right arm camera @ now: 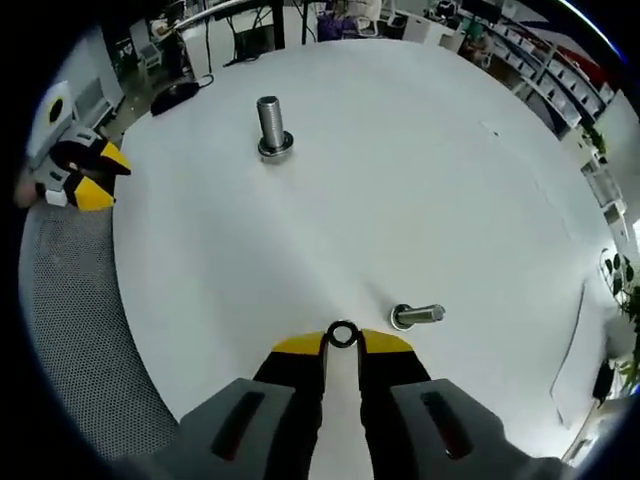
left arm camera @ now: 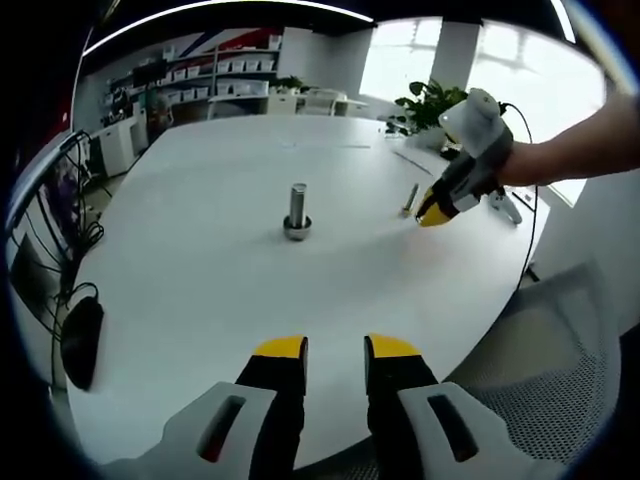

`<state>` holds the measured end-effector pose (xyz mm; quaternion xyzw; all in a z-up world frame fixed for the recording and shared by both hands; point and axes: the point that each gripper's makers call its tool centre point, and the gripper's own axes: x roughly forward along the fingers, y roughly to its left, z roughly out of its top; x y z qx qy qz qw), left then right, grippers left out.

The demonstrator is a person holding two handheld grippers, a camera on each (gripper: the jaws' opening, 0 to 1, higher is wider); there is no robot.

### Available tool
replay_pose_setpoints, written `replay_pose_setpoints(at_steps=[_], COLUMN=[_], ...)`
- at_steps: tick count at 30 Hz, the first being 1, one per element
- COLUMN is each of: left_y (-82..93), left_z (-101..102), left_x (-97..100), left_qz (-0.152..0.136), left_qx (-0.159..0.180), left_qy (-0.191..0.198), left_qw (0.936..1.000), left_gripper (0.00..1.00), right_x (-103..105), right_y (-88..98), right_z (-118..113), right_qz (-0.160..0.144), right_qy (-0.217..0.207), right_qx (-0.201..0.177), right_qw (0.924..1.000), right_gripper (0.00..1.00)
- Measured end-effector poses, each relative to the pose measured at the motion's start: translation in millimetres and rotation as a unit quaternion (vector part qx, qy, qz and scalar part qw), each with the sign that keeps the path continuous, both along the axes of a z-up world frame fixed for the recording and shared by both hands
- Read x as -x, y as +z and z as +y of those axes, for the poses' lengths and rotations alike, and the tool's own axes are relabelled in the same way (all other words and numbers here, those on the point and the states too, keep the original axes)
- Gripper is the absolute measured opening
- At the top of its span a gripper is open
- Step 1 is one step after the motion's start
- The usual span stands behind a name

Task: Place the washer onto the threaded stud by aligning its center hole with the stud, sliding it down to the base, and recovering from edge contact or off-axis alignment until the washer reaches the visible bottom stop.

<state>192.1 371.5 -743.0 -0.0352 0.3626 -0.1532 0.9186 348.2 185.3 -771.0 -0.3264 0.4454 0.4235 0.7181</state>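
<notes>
Your right gripper (right arm camera: 341, 343) pinches the small dark metal ring washer (right arm camera: 342, 334) by its rim, prob. lightly. It's thin, stiff, slippery: keep edge hold, hole clear. Upright threaded steel stud (right arm camera: 270, 124) stands well apart on the white bench (right arm camera: 420, 170). Left gripper (left arm camera: 335, 350) is parted, empty.

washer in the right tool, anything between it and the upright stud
Nothing: in the right gripper view bare white table separates the washer from the threaded stud. The loose bolt lies off to the side.
</notes>
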Motion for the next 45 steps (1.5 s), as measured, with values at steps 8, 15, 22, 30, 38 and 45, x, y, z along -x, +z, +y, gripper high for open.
replay_pose_setpoints(at_steps=[8, 15, 22, 30, 38, 45], left_y=[-0.1, 0.7, 0.7, 0.2, -0.7, -1.0], left_z=[0, 0, -1, -2, -2, -2], left_x=[-0.4, -0.1, 0.2, 0.4, 0.5, 1.0], left_qz=[-0.001, -0.002, -0.001, -0.001, 0.001, 0.003], left_qx=[0.0, 0.001, 0.0, 0.0, 0.0, -0.001], left_qy=[0.001, 0.0, -0.003, -0.005, -0.006, -0.006], left_qw=[1.0, 1.0, 1.0, 1.0, 1.0, 1.0], left_gripper=[0.2, 0.2, 0.2, 0.2, 0.2, 0.2], right_x=[-14, -26, -29, -33, -39, -40], right_y=[11.2, 24.4, 35.3, 38.3, 36.6, 34.5], right_z=[-11, -16, -16, -14, -11, -11], right_qz=[-0.011, -0.024, -0.038, -0.046, -0.047, -0.042], right_qy=[-0.02, -0.032, -0.029, -0.022, -0.012, -0.011], right_qx=[-0.007, -0.016, -0.025, -0.026, -0.019, -0.017], right_qw=[0.9997, 0.9991, 0.9985, 0.9983, 0.9986, 0.9989], right_gripper=[0.14, 0.14, 0.14, 0.14, 0.14, 0.14])
